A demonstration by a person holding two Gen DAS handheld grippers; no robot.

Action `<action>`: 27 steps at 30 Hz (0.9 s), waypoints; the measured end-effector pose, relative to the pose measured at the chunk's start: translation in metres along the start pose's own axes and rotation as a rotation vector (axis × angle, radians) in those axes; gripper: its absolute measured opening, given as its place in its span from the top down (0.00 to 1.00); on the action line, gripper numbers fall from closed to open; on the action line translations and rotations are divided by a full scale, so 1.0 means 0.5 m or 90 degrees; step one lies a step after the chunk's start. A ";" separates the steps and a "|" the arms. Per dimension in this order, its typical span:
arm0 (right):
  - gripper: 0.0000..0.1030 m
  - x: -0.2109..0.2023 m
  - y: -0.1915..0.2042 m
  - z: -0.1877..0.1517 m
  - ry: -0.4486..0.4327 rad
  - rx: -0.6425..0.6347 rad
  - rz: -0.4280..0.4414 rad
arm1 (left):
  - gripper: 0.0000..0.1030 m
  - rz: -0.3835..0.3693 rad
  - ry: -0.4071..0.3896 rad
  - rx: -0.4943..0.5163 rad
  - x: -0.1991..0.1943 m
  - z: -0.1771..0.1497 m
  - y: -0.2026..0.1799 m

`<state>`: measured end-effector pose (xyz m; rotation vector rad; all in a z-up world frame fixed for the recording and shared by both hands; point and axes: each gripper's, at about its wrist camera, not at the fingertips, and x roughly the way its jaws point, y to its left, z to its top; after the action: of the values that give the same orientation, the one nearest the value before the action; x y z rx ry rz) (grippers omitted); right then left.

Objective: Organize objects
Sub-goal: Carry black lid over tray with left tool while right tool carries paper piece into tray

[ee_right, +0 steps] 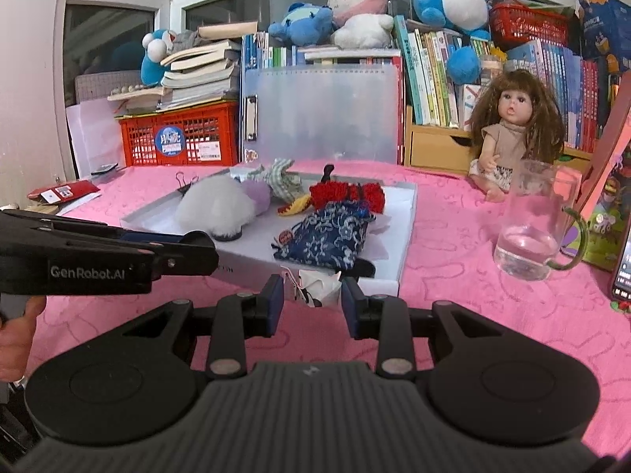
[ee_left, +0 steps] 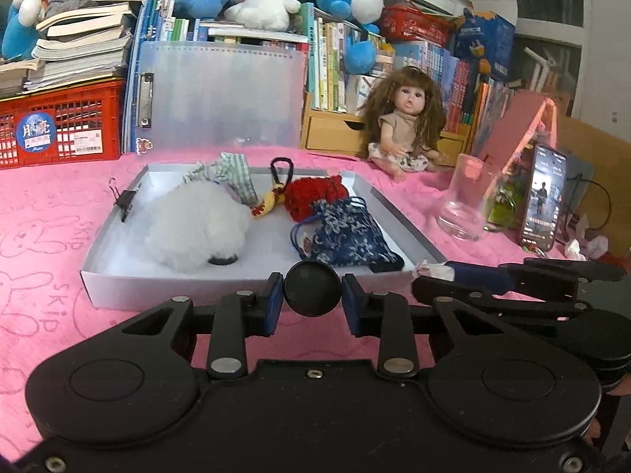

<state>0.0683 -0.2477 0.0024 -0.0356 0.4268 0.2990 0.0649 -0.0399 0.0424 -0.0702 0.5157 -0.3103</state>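
Nearest, the left tongs (ee_left: 312, 295) are clamped on a black disc (ee_left: 312, 288), held in front of the tray's near wall; it looks hard, smooth and light, so a grip across its width should hold, though the round rim could slip. The right tongs (ee_right: 312, 295) grip a white wrapped packet (ee_right: 317, 289) at the tray's near corner; it seems crumpled and soft, so a light squeeze at mid-body is enough.

In the white tray (ee_left: 118, 276) on the pink table (ee_left: 47, 216): one blue floral pouch (ee_left: 347, 236), limp, best taken at its gathered neck; one white pom-pom (ee_left: 197, 224), fluffy and feather-light; one red knitted charm (ee_left: 311, 195) with a loop; one checked cloth piece (ee_left: 232, 175); one binder clip (ee_left: 124, 199) on the rim.

Beyond: one glass mug (ee_left: 467, 201), fragile, with water; one phone (ee_left: 542, 197); one doll (ee_left: 402, 126); four plush toys behind.
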 end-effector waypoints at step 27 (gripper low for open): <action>0.62 0.075 -0.036 0.067 0.024 0.034 0.017 | 0.71 0.068 0.012 -0.016 0.080 0.053 0.073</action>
<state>0.1195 -0.2512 0.0167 0.0173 0.4722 0.3130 0.1209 -0.0178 0.0411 -0.0639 0.5400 -0.2005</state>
